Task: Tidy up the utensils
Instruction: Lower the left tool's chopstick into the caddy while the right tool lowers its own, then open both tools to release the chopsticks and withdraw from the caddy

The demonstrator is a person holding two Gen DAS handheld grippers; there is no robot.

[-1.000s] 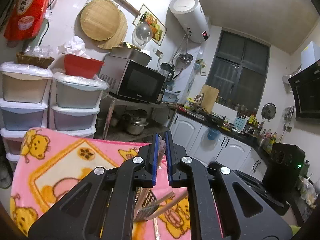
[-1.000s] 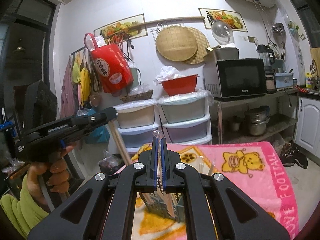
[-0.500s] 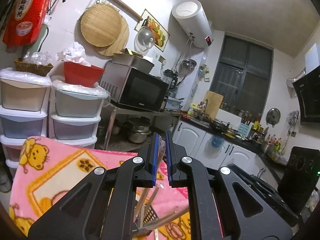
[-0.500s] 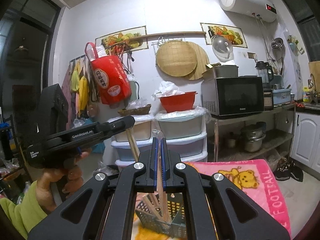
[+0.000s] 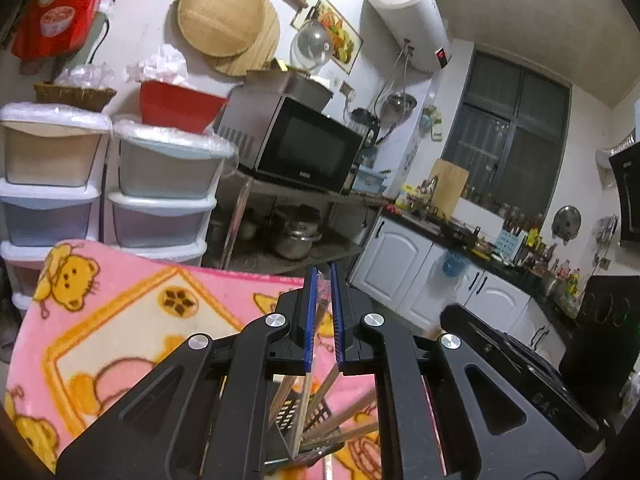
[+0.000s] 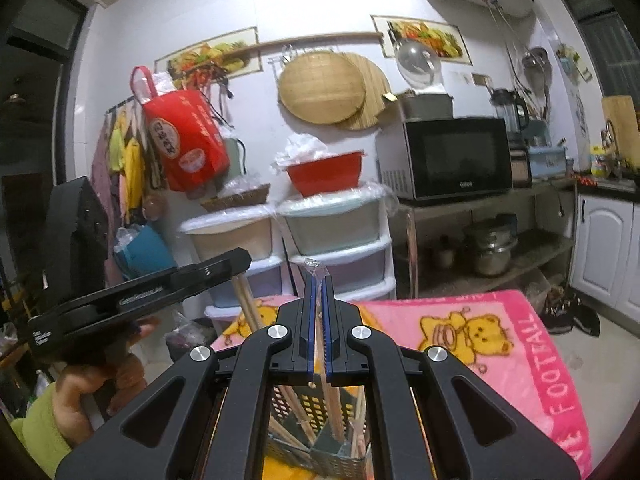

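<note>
My left gripper (image 5: 321, 280) is shut on a plastic-wrapped pair of wooden chopsticks (image 5: 306, 384), whose lower end stands in a dark perforated utensil basket (image 5: 288, 412) holding several more chopsticks. My right gripper (image 6: 317, 280) is shut on another wrapped pair of chopsticks (image 6: 318, 320) that reaches down into the same basket (image 6: 316, 408). In the right wrist view the left gripper (image 6: 236, 270) shows at the left, held by a hand, with its chopsticks (image 6: 248, 304) slanting down. The basket sits on a pink bear-print blanket (image 6: 500, 340).
Stacked plastic drawers (image 6: 336, 236) with a red basin (image 6: 324, 174) stand behind the blanket. A microwave (image 6: 452, 158) sits on a metal shelf with pots (image 6: 492, 256) below. White cabinets (image 5: 404, 276) and a crowded counter lie to the right.
Both grippers have dropped a little toward the basket, still holding their chopsticks. The left gripper has tilted, so more of the blanket shows in its view.
</note>
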